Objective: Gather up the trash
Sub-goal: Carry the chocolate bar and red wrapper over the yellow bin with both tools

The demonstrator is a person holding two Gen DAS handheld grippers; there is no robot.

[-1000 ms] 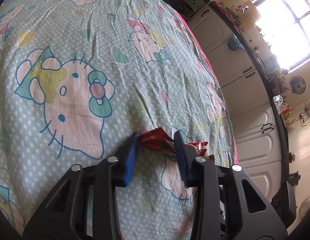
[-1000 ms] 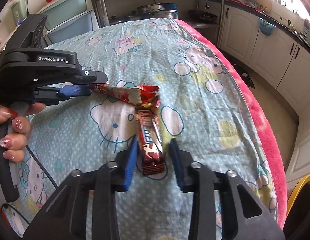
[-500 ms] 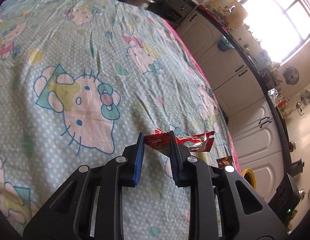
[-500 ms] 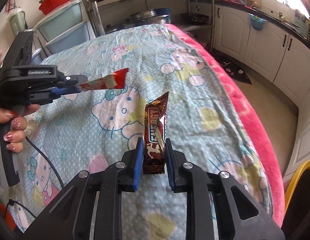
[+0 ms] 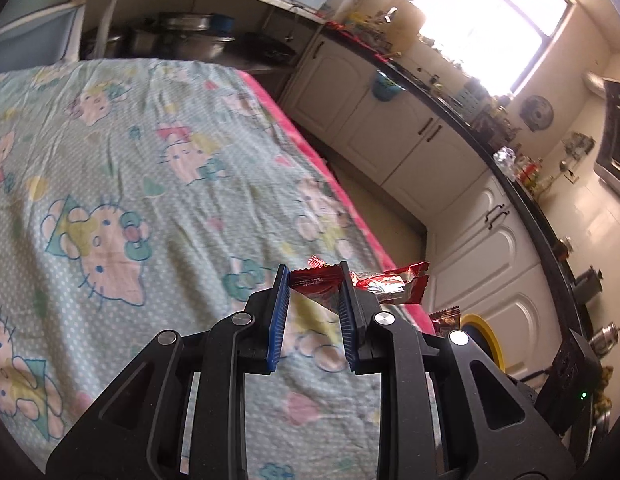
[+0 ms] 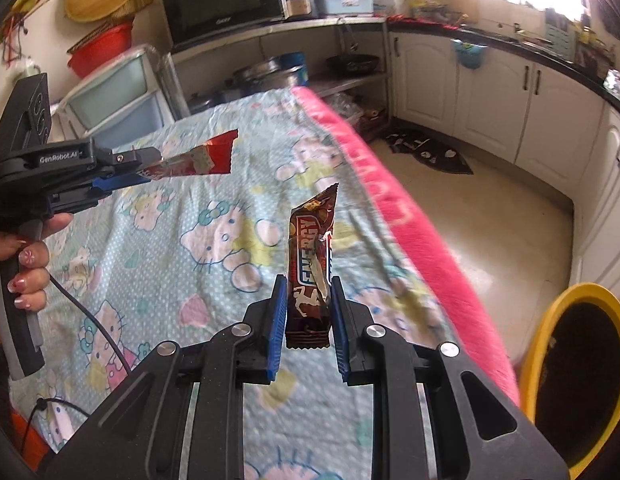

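Above the bed (image 6: 158, 264) with its cartoon-cat sheet, both claws carry trash clear of the fabric. The right claw (image 6: 308, 312) is clenched on a brown energy-bar wrapper (image 6: 311, 256), which stands upright between the blue pads. The left claw (image 5: 311, 300) is clamped on a red wrapper (image 5: 315, 280) that sticks out sideways past its right finger; from the right wrist view that same claw (image 6: 146, 168) shows at the left edge, the person's hand (image 6: 26, 264) on its handle.

The step in hand looks like carrying both pieces to the yellow-rimmed bin (image 6: 565, 364) on the floor, just beside the bed's pink edge (image 6: 393, 200). To do it well, keep both grips firm until each wrapper hangs over the dark opening, then let go one at a time.

The pink edge lies between the claws and the bin, so both should pass over it. White cabinets (image 6: 489, 96) stand beyond, well apart.
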